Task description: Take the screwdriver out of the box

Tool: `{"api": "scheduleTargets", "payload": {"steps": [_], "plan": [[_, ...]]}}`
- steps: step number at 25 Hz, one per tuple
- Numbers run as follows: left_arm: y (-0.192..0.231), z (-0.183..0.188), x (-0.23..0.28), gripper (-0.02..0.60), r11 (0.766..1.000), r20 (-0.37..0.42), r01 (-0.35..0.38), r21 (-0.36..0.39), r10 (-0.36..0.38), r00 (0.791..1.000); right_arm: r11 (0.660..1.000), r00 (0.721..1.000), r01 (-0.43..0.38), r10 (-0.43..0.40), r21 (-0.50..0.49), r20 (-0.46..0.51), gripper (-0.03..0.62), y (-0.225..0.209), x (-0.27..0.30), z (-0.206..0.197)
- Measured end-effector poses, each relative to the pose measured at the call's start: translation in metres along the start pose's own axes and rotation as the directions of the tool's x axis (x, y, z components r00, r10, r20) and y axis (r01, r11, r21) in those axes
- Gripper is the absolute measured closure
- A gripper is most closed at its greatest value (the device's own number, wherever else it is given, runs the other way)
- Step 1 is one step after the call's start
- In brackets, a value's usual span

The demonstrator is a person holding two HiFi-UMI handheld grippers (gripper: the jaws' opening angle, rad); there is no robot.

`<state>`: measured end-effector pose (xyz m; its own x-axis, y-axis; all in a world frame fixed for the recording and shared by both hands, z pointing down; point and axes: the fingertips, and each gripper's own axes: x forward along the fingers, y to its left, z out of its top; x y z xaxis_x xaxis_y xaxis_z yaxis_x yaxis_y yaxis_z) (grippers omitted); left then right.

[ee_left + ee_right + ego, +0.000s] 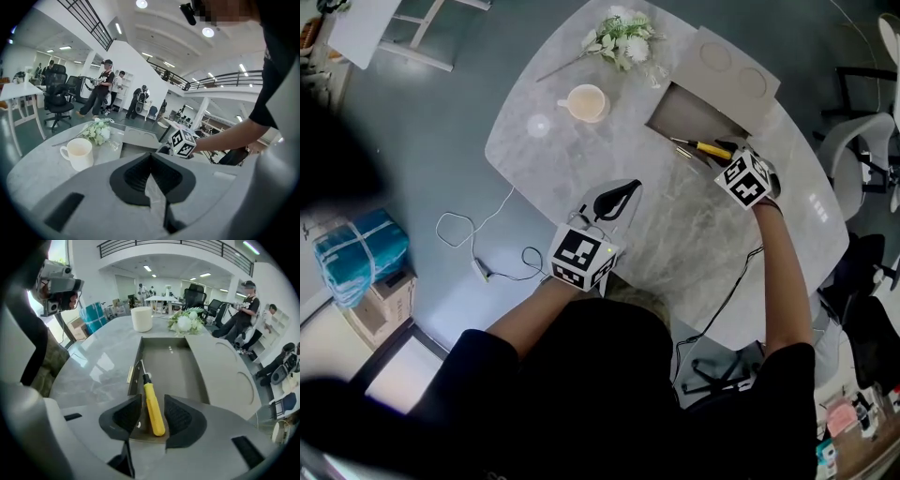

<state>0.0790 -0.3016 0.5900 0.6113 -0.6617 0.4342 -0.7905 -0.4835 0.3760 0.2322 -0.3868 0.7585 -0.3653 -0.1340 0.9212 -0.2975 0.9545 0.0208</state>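
Our right gripper has its 2 jaws spread. The yellow screwdriver lies right between them, with a little gap on each side. Its thin tip points away, into the box. The jaws hide the box's near end. Our left gripper has its jaws pressed together on nothing.
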Motion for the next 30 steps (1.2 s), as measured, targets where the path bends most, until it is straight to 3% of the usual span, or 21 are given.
{"api": "scheduleTargets", "payload": {"steps": [4,13,19,24,27,30], "plan": [[0.005,-0.005,-0.002,0.569,1.0,-0.006,-0.01,0.0,0.01,1.0,0.994,0.995,-0.053,0.046,-0.092,-0.083,0.476,0.005,0.016,-0.009],[0.009,-0.006,-0.018,0.569,0.999,0.017,-0.039,-0.013,0.039,0.999,0.986,0.986,-0.074,0.049,-0.151,-0.16,0.508,0.009,0.027,-0.016],[0.011,-0.004,-0.037,0.569,0.999,0.041,-0.035,-0.008,0.036,0.999,0.982,0.986,0.026,-0.056,-0.189,-0.158,0.511,0.008,0.016,-0.012],[0.003,0.004,-0.063,0.569,1.0,0.057,0.009,0.026,-0.011,0.998,0.986,0.986,0.167,-0.166,0.019,-0.029,0.513,0.014,-0.031,0.017],[-0.005,0.014,-0.082,0.569,0.998,0.077,0.037,0.059,-0.041,0.996,0.963,0.973,0.212,-0.224,0.168,0.055,0.512,0.028,-0.067,0.034],[-0.009,0.029,-0.106,0.569,0.995,0.116,0.053,0.083,-0.063,0.991,0.937,0.951,0.25,-0.285,0.242,0.118,0.511,0.053,-0.105,0.053]]}}
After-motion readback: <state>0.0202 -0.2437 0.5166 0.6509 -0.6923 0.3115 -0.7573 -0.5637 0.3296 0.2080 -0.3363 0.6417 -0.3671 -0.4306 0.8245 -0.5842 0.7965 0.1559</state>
